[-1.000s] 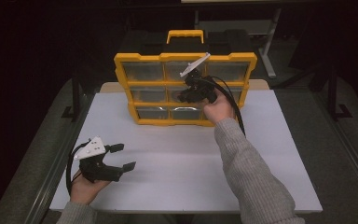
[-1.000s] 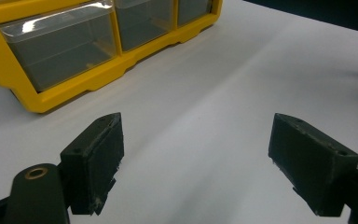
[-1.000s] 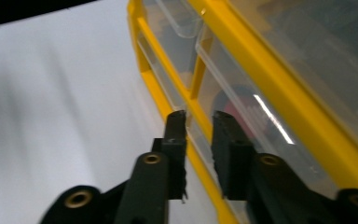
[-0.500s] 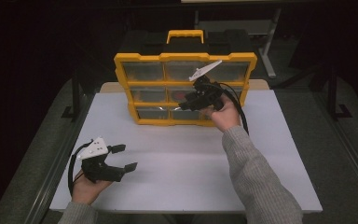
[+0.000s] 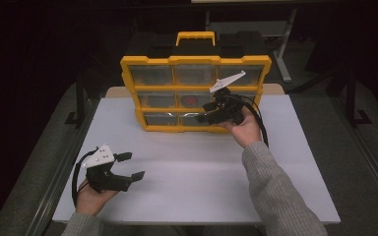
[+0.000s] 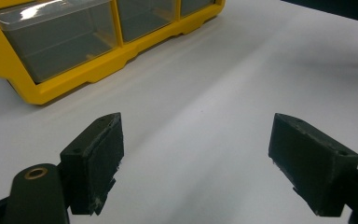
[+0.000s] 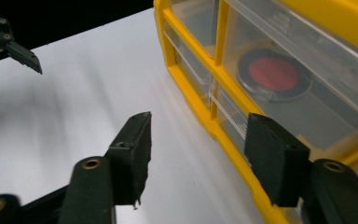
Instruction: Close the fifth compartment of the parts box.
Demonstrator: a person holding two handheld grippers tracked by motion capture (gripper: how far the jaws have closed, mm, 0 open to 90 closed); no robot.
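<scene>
Yellow framing of the drawer organizer (image 5: 195,93) sits at the upper centre of the high view, standing at the far side of the white table (image 5: 285,187). Over the last second my right gripper (image 5: 207,112) has dropped from the middle row of drawers and swung to face left, so it now hangs in front of the bottom row with its jaws spread and nothing between them. I judge that I am lining up on a lower drawer (image 7: 200,63), not yet gripping it. In the right gripper view that clear drawer lies just above and between my jaws, with the red disc (image 7: 273,73) in the drawer at upper right. My left gripper (image 5: 131,166) has stayed at lower left, jaws apart, well away from the organizer.
</scene>
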